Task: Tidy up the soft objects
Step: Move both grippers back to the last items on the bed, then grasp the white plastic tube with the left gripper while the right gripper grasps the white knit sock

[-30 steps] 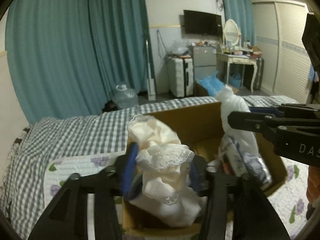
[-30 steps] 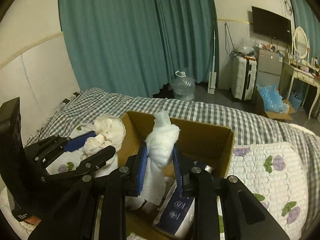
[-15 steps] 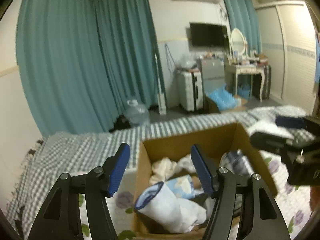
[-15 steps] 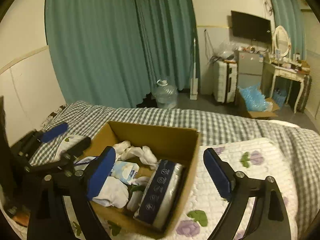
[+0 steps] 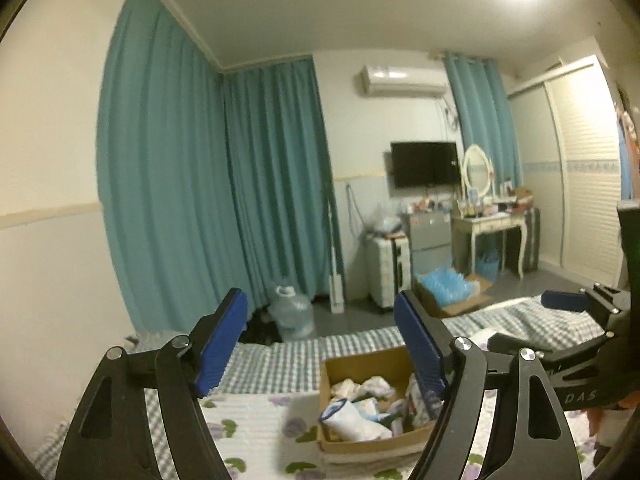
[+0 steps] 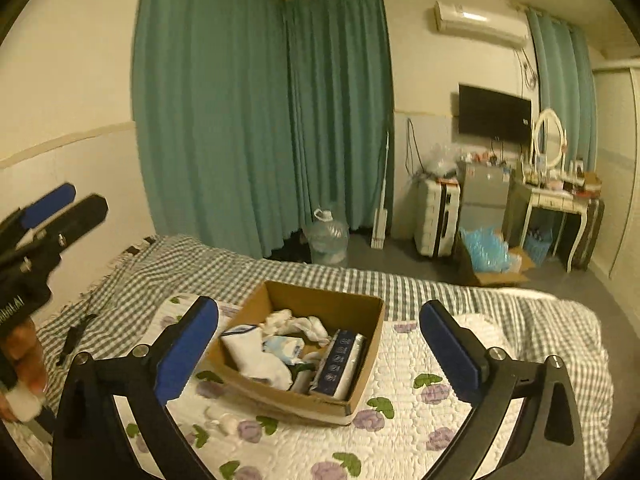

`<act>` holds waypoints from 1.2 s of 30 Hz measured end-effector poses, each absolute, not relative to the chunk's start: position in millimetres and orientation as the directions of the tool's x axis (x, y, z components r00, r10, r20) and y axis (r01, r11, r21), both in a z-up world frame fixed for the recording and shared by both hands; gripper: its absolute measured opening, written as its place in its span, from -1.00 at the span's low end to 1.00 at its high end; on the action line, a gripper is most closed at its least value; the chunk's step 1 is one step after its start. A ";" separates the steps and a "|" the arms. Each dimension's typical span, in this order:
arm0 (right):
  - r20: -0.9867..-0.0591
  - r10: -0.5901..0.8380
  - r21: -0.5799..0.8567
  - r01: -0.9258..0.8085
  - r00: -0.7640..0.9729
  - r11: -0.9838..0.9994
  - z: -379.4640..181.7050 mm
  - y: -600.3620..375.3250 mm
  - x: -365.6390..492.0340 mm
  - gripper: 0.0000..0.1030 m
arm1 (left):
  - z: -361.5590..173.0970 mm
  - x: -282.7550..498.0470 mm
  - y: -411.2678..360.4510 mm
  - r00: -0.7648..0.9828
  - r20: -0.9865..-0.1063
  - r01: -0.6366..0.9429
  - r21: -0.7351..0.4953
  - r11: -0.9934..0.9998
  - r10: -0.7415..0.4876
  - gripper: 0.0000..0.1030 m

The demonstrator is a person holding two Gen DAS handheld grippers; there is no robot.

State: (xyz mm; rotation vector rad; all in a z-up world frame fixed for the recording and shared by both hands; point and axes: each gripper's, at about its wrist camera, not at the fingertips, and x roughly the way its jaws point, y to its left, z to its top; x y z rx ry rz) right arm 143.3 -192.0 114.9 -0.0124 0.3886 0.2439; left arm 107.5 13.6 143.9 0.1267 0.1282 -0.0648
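Soft objects (image 6: 260, 354), socks and cloths, lie in a cardboard box (image 6: 362, 390) on a floral quilt (image 6: 404, 436) over a checked bedspread (image 6: 532, 316), well below the left gripper (image 5: 320, 344) and right gripper (image 6: 318, 354), both empty, jaws opening, in a teal-curtained (image 6: 224, 112) bedroom.

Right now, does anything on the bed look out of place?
Yes: a few small white pieces lie loose on the floral quilt, outside the cardboard box where the other soft things sit.
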 end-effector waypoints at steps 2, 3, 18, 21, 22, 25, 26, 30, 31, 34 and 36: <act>-0.371 0.232 0.016 -0.243 0.899 0.970 119.8 -186.5 125.1 0.98 | 151.2 93.3 19.1 0.990 -0.128 0.070 0.130 0.989 -0.053 0.50; -0.372 0.233 0.003 -0.250 0.899 0.968 120.7 -182.5 114.6 0.98 | 153.5 85.0 23.7 0.991 -0.131 0.056 0.127 0.990 -0.039 0.50; -0.544 0.286 0.017 -0.331 0.789 0.943 -3.9 -134.3 105.0 0.98 | 21.8 81.0 60.4 0.907 -0.421 -0.031 0.005 1.000 0.030 0.50; -0.577 0.289 0.020 -0.340 0.764 0.940 -33.1 -125.1 116.6 0.98 | -21.9 90.1 58.0 0.877 -0.472 -0.090 0.029 0.996 0.093 0.50; -0.585 0.288 0.021 -0.341 0.758 0.940 -38.2 -123.6 118.9 0.98 | -31.7 92.6 57.1 0.867 -0.485 -0.105 0.040 0.994 0.111 0.50; -0.615 0.289 0.023 -0.349 0.734 0.937 -57.7 -115.1 128.3 0.98 | -70.4 103.2 59.4 0.819 -0.563 -0.113 0.040 0.993 0.116 0.50; -0.625 0.286 0.020 -0.351 0.727 0.936 -63.3 -112.3 132.2 0.98 | -84.0 109.0 60.1 0.800 -0.590 -0.114 0.031 0.993 0.110 0.50; -0.659 0.279 0.020 -0.354 0.699 0.935 -85.7 -101.6 150.1 0.98 | -117.0 120.3 61.2 0.744 -0.660 -0.096 0.041 0.995 0.099 0.50; -0.667 0.282 0.028 -0.355 0.690 0.934 -90.5 -99.4 155.0 0.98 | -123.7 122.5 61.0 0.732 -0.675 -0.087 0.045 0.995 0.094 0.50; -0.690 0.288 0.043 -0.359 0.664 0.932 -104.8 -89.5 170.0 0.98 | -140.8 128.8 61.8 0.702 -0.707 -0.073 0.051 0.996 0.087 0.44; -0.704 0.288 0.045 -0.363 0.649 0.931 -113.1 -82.9 178.4 0.98 | -153.8 131.8 62.2 0.670 -0.739 -0.059 0.044 0.997 0.073 0.43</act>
